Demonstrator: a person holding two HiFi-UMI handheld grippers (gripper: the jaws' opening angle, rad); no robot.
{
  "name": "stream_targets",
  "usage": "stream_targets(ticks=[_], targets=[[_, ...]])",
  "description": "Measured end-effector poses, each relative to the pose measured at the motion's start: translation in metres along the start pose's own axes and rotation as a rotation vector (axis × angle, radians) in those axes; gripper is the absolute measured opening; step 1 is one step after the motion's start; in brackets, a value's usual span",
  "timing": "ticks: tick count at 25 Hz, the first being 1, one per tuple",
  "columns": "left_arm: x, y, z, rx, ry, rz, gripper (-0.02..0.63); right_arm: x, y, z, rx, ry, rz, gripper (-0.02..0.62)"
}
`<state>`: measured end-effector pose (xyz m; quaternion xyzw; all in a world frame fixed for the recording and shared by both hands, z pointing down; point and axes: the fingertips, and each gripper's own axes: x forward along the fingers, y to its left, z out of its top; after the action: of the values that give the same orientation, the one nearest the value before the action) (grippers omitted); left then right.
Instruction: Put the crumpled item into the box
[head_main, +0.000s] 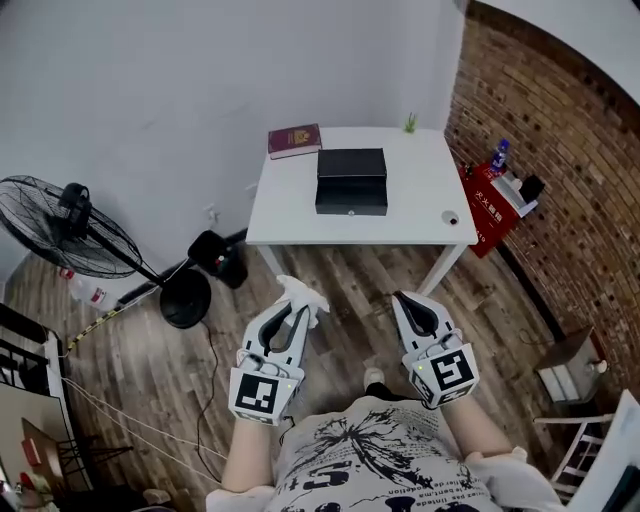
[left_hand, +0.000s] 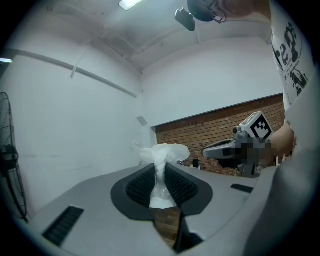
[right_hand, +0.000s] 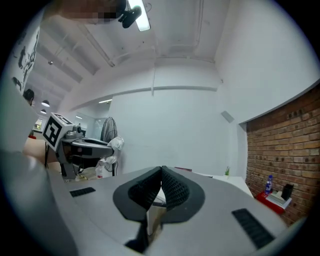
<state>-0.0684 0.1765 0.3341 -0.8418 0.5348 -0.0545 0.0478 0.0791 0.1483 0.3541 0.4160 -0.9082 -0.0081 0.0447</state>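
Between the left gripper's (head_main: 292, 315) fingers (left_hand: 137, 185) sits the crumpled item (head_main: 303, 295), a white wad of tissue. The ribbed pads are clamped on its narrow waist, and its puffy top spills out past the tips. It's up in the air over the wooden floor (head_main: 330, 275), short of the table (head_main: 420, 215) and well apart from the box (head_main: 351, 180). That box is black, lying on the white table near its middle. A dark red book (head_main: 294, 141) lies just beside it at the far left corner, and a small green plant (head_main: 410, 122) stands at the far right corner. Over on the other side, the right gripper (head_main: 405, 302) hangs level with the left one, its fingers together at the tips with nothing between them. A black standing fan (head_main: 70, 225) is off to the left, and a brick wall (head_main: 560, 180) runs down the right.
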Motion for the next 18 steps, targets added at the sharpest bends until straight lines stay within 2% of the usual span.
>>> stream_targets(ticks=[6, 10, 13, 18], targets=[[0.103, 0.017, 0.005, -0.009, -0.035, 0.034, 0.077, 0.056, -0.085, 0.007, -0.038, -0.006, 0.020, 0.015], [0.151, 0.017, -0.002, -0.007, -0.002, 0.036, 0.077, 0.079, -0.133, 0.001, -0.026, 0.021, 0.022, 0.015], [0.178, 0.021, -0.016, 0.003, 0.086, 0.011, 0.077, 0.100, -0.158, -0.007, -0.008, 0.042, 0.019, 0.015], [0.234, 0.061, -0.032, -0.046, 0.068, 0.015, 0.077, 0.157, -0.182, -0.026, -0.006, 0.083, 0.026, 0.015]])
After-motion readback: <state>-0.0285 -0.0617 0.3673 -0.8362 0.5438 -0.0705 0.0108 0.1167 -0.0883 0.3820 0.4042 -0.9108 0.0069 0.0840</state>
